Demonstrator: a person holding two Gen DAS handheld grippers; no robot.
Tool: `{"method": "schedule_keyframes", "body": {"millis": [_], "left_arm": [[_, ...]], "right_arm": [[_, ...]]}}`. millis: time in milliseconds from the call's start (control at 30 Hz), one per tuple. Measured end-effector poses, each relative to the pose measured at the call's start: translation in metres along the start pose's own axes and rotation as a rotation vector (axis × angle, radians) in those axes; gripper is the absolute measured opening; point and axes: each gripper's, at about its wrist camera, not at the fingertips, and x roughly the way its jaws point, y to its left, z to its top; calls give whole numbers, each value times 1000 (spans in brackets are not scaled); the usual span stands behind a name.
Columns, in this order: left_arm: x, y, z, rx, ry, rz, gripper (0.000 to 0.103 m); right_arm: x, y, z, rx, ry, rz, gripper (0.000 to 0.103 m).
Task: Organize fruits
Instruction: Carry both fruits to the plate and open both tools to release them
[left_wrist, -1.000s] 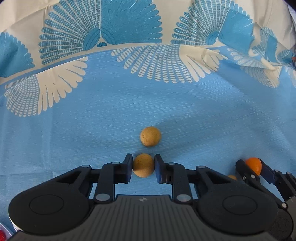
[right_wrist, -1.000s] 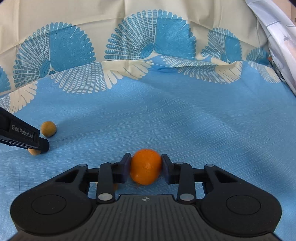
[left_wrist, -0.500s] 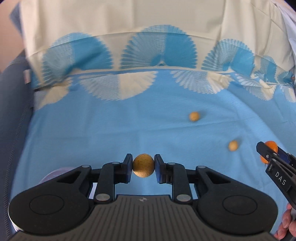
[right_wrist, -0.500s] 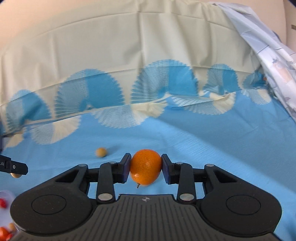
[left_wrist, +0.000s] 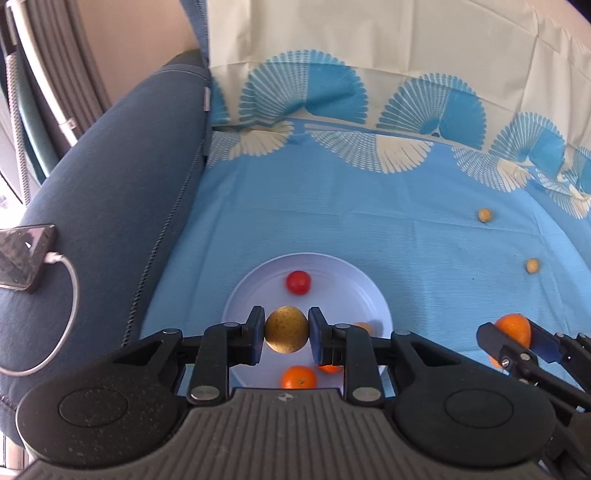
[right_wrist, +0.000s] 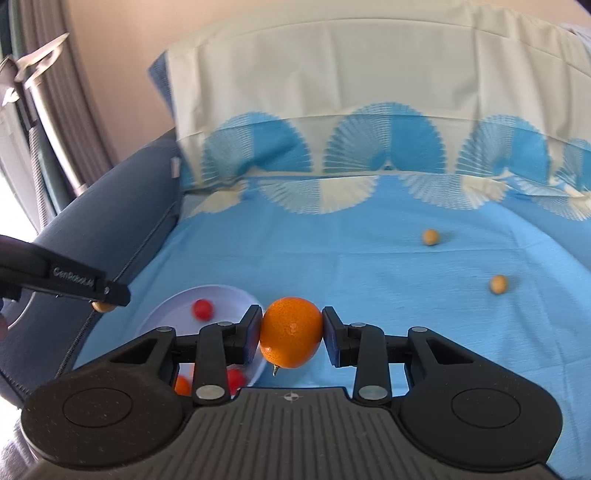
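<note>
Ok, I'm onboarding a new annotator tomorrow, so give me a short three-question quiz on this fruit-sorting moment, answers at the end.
1. True or false: the left gripper is shut on a tan fruit.
2. What does the right gripper hold? A) red fruit B) orange fruit C) nothing
3. How many small tan fruits lie loose on the blue cloth, away from the white plate?

Key: 1 true; 2 B; 3 two.

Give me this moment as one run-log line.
left claw: shut on tan fruit, over plate | right claw: shut on orange | loose on sheet: two tan fruits
</note>
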Motion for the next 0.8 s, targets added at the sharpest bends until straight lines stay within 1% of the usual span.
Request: {"method": "schedule_keyframes", "body": {"millis": [133, 333, 500, 800], "left_arm": [[-8, 13, -7, -9, -15, -1, 28], [-3, 21, -10, -17, -16, -11, 28], [18, 21, -8, -19, 8, -7, 28], [72, 20, -4, -17, 77, -6, 27]], "right_arm": [[-4, 28, -1, -49, -5, 18, 37], [7, 48, -1, -104, 5, 31, 37], [28, 55, 0, -140, 33, 31, 37], [78, 61, 0, -185, 96, 32, 37]]}}
